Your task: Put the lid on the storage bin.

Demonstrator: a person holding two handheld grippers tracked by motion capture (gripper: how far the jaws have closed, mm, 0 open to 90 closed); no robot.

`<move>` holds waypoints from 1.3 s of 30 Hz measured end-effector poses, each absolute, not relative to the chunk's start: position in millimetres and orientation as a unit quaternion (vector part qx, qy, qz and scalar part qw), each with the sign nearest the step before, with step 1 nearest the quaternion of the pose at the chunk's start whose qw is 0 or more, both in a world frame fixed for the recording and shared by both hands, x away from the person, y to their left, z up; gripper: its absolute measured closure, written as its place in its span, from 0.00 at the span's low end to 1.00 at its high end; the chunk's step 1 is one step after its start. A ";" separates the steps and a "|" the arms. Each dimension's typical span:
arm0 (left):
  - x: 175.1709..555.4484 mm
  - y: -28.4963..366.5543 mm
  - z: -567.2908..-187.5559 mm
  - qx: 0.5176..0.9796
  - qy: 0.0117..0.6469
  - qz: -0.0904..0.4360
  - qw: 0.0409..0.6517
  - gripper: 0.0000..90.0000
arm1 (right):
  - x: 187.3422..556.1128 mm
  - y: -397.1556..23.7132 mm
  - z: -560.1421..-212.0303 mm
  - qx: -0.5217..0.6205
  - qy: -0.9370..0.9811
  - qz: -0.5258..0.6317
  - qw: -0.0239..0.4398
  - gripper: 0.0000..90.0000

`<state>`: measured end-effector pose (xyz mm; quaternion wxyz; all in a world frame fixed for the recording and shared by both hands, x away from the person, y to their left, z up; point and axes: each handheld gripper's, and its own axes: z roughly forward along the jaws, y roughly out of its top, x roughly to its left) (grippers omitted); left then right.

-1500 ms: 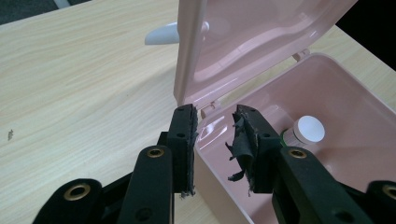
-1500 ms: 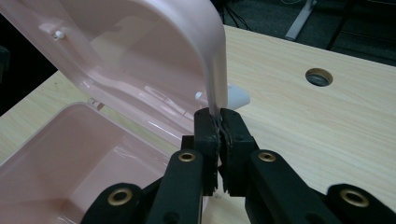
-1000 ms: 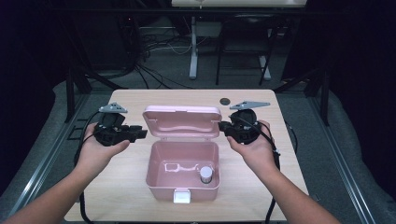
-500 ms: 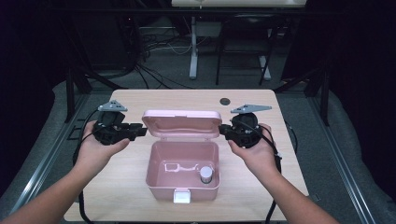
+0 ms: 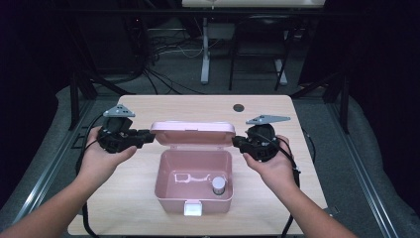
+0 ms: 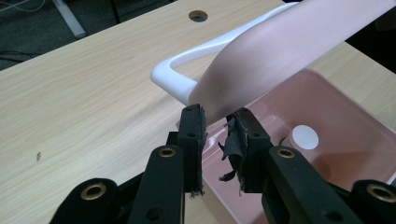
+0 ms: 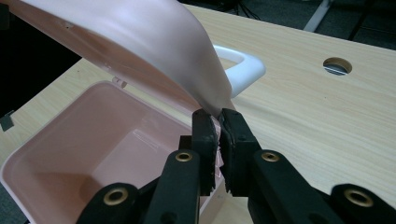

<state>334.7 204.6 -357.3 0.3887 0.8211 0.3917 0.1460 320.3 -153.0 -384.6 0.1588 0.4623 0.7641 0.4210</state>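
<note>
Wooden table point(image 5: 148, 106) carries a pink plastic box point(image 5: 194, 183) at its middle, its lid point(image 5: 193, 133) raised on the far side with a white handle point(image 6: 170, 77) behind. The right gripper point(image 5: 238, 143) pinches the lid's right corner. The left gripper point(image 5: 148, 136) has just been closing around the left corner, a gap remaining. A small capped bottle point(image 5: 218, 184) stands inside.
</note>
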 end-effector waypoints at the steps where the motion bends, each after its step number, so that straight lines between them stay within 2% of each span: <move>1: 334.3 204.7 -357.0 0.822 0.391 0.145 0.389 0.84 | 320.0 -153.2 -384.9 0.461 0.764 0.422 0.158 0.94; 15: 328.2 203.8 -357.2 0.827 0.383 0.142 0.387 0.90 | 314.6 -157.3 -391.2 0.455 0.767 0.427 0.148 0.92; 39: 316.1 205.6 -363.4 0.826 0.383 0.130 0.393 0.87 | 309.8 -160.7 -401.9 0.447 0.762 0.449 0.134 0.86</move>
